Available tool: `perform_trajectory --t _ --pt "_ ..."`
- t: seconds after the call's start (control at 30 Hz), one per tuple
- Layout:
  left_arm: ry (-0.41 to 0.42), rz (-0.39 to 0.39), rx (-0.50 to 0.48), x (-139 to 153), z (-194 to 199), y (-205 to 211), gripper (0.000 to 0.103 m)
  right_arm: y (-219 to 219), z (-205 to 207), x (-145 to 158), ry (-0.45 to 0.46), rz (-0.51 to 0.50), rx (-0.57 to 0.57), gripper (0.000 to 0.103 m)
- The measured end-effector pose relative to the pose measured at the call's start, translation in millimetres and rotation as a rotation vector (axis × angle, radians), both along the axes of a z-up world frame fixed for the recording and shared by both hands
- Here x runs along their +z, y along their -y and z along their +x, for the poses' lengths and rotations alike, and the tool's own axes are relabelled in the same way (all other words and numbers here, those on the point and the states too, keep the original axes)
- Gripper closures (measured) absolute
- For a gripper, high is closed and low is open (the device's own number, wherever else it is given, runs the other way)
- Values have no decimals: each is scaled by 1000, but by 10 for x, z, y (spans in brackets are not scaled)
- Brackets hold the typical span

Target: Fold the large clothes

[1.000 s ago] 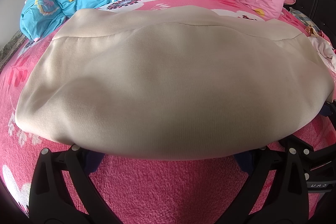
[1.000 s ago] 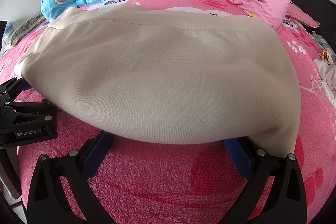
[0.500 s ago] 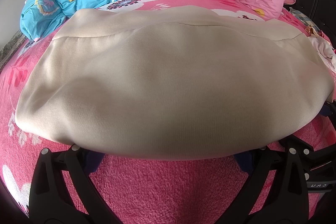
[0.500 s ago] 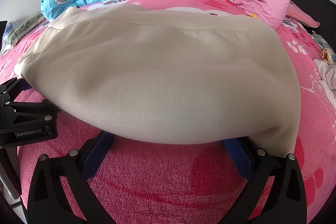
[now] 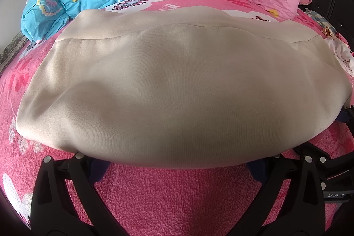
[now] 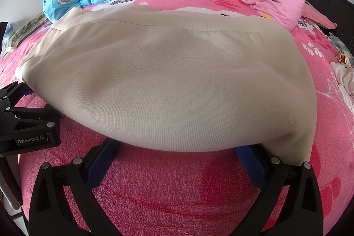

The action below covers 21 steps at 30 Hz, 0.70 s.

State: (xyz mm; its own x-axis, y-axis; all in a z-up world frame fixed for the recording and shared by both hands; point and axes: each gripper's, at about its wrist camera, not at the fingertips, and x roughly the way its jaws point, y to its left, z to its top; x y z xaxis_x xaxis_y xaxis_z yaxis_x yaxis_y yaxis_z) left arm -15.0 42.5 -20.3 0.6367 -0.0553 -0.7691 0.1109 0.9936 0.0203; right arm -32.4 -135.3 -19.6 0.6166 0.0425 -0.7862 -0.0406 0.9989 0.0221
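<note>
Both tools, left tool (image 5: 177, 166) and right tool (image 6: 177, 152), spread wide at near edge of folded beige garment (image 5: 177, 85) on bed (image 5: 177, 196); best keep edges aligned, layers flat.

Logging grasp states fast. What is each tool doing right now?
Left tool: open, fingers wide apart at the near edge of the beige garment, gripping nothing.
Right tool: open, likewise at the garment's near edge.

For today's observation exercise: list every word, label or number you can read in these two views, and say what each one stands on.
"GenRobot.AI": white print on the black body of the left gripper, at the left edge of the right wrist view.
White lettering on the right gripper, at the right edge of the left wrist view: upside down, not readable.
The beige garment shows no text.
</note>
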Motion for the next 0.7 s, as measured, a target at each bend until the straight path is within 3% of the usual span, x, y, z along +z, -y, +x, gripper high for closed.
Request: perform_trajectory --t 0.7 --pt "0 4 0 -13 -10 11 6 -16 -1 1 2 -15 -1 5"
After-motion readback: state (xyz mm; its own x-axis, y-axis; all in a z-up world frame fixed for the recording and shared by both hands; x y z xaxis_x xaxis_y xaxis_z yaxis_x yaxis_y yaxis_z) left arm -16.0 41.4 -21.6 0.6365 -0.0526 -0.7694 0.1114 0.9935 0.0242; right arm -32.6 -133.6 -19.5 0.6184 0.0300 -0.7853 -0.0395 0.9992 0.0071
